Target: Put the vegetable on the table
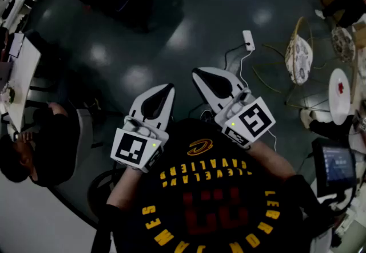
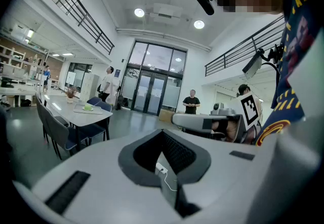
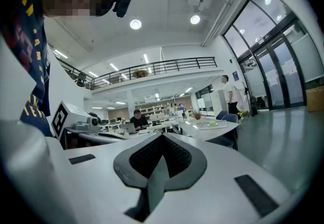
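- A person in a black shirt with yellow lettering (image 1: pixel 206 200) holds the white, wedge-nosed left gripper (image 1: pixel 167 89) and its twin, the right gripper (image 1: pixel 198 73), close to the chest. The two sit side by side, noses aimed roughly level and outward over the dark polished floor.
- Both sets of jaws are pressed together, with nothing between them.
- A white plug block with a thin white cable (image 1: pixel 248 40) lies on the floor just ahead of the right gripper. A foot could catch it on the way forward.
- Far across the hall, a small pale-green item (image 2: pixel 87 108) sits on a flat tray on a long white table (image 2: pixel 76 115), well apart from both grippers. It is likely the vegetable, though too small to confirm.
- Arriving there with the jaws closed would likely knock the item aside rather than take it.
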`<action>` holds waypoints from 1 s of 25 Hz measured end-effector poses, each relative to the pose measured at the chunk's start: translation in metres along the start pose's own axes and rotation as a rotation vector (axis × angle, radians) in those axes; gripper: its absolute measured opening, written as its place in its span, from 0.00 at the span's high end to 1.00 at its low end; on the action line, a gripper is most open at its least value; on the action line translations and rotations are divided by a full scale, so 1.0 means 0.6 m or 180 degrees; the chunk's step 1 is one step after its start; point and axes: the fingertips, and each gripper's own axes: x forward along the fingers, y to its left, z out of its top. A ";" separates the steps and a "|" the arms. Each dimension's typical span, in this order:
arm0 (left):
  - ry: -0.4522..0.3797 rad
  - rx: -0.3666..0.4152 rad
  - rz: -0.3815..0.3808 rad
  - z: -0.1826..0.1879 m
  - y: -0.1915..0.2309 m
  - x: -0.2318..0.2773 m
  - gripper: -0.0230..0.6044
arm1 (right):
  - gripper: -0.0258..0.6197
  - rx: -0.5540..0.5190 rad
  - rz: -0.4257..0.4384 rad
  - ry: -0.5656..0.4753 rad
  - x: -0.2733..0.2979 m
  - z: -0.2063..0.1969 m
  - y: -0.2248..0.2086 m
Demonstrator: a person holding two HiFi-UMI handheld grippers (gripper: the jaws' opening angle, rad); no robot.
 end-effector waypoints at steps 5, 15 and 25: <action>-0.0009 -0.0017 0.0037 0.002 -0.007 0.010 0.96 | 0.95 0.0013 0.0036 -0.0039 -0.009 0.006 -0.010; -0.0130 -0.0134 0.0329 0.012 -0.022 0.046 0.96 | 0.95 0.0132 0.0055 -0.0065 -0.050 0.003 -0.066; -0.0041 -0.0505 0.0409 -0.003 -0.016 0.100 0.96 | 0.95 0.0436 0.0107 0.0141 -0.039 -0.036 -0.129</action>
